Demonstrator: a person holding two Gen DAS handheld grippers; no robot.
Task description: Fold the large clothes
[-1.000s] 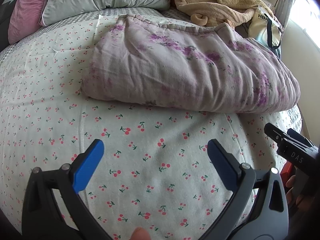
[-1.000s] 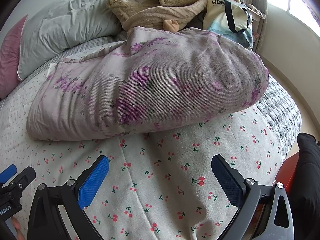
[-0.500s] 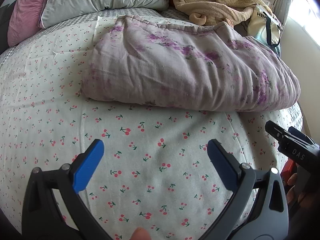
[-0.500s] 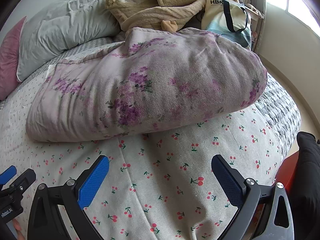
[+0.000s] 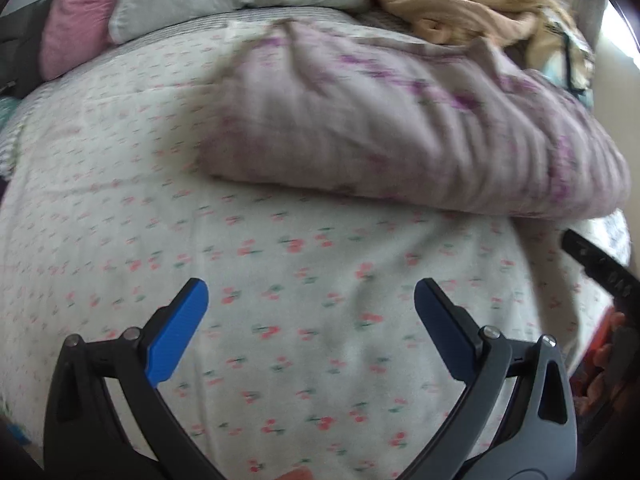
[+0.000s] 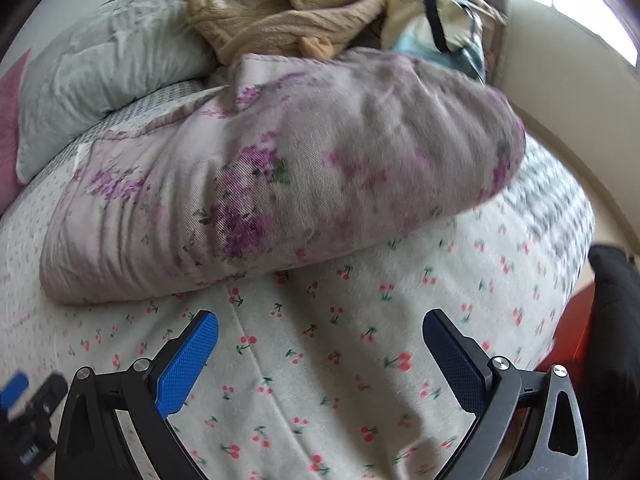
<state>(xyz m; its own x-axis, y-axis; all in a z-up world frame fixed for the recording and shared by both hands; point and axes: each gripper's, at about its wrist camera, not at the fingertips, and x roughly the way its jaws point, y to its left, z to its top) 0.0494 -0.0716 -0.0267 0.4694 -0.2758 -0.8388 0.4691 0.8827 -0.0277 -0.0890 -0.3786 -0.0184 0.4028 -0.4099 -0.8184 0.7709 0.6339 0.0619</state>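
1. Blue-padded fingers [image 5: 178,330] of the left gripper [image 5: 310,306] are standing spread wide and holding nothing, hovering over the cherry-print bedsheet [image 5: 120,168].
2. Across the bed, the right gripper [image 6: 320,342] is likewise gaping and empty, its pads clear of any cloth.
3. Lying ahead of both tools is the task's piece, a bulky floral quilt [image 6: 280,168], already doubled into a thick bundle on the sheet, with its rounded fold facing the grippers.
4. Behind it, a grey pillow [image 6: 112,60], a tan robe [image 6: 288,12] and a tote bag [image 6: 436,24] are crowding the head of the bed; a pink pillow [image 5: 76,16] is sitting at the far left.
5. Judging by the neat bundle and the idle tools, the work seems to be sitting between folds, or close to its end.
6. Any further fold would call for both grippers reaching forward to the quilt's near edge, closing on its thick layers at matching points, and lifting together so the bundle does not slump open.
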